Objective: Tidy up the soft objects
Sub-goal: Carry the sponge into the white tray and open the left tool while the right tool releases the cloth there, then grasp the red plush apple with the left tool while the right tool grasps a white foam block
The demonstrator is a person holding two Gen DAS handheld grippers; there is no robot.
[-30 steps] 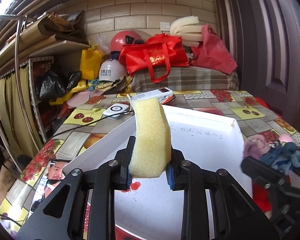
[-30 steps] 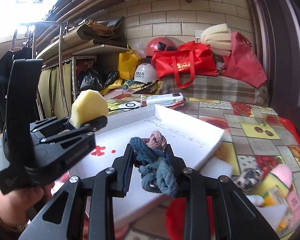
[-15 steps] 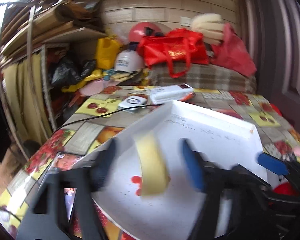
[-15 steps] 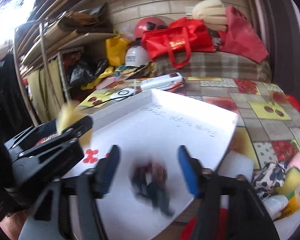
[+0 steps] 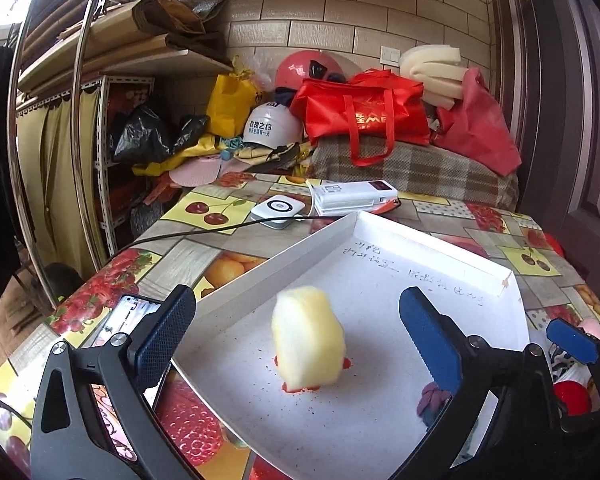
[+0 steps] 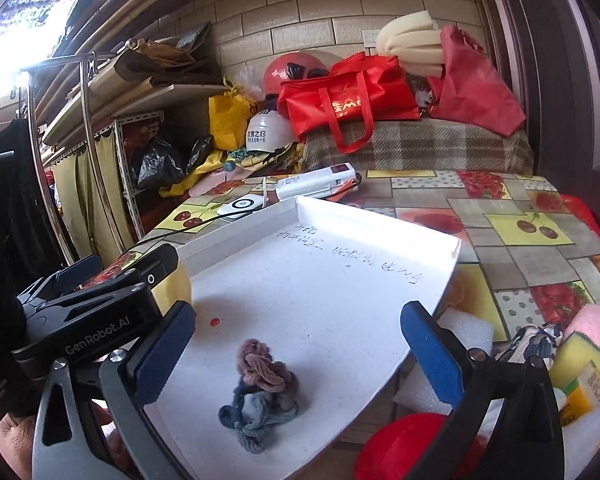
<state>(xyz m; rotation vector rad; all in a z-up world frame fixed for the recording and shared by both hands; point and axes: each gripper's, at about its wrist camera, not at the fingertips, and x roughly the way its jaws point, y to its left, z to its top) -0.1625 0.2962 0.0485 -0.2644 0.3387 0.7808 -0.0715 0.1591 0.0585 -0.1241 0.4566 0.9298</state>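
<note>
Both tools stand wide open over a white tray point(image 5: 380, 264) on a fruit-print counter point(image 5: 204, 256), their jaws having just been opening, with nothing gripped in either. Between the blue pads of the left tool point(image 5: 296, 340) a yellow sponge point(image 5: 308, 338) sits on the tray floor, slightly blurred, clear of both pads and resting over a few red spots. In the right wrist view, a knot of socks point(image 6: 262, 392), pink on top and blue-grey beneath, lies on the near part of the tray between the spread pads of the right tool point(image 6: 296, 344), touching neither. The left tool's black body shows at the left of that view, with part of a hand point(image 6: 10, 440) below it. The socks peek out at the right of the left wrist view, partly hidden behind the left tool's right finger.

Handwriting runs across the far part of the tray. Beyond the tray's far corner lie a white charger point(image 5: 276, 210) with a black cable point(image 5: 204, 232) and a white box point(image 5: 356, 196). A phone point(image 5: 120, 320) lies at the near left, under the left tool. To the right of the tray, soft items are heaped near the counter's edge: a pink piece point(image 6: 592, 328), a patterned cloth point(image 6: 536, 340) and a yellow-green sponge point(image 6: 580, 356). Behind the counter, red bags point(image 5: 364, 116), helmets point(image 5: 272, 128) and foam rolls point(image 5: 432, 68) crowd a plaid-covered surface against a brick wall.
</note>
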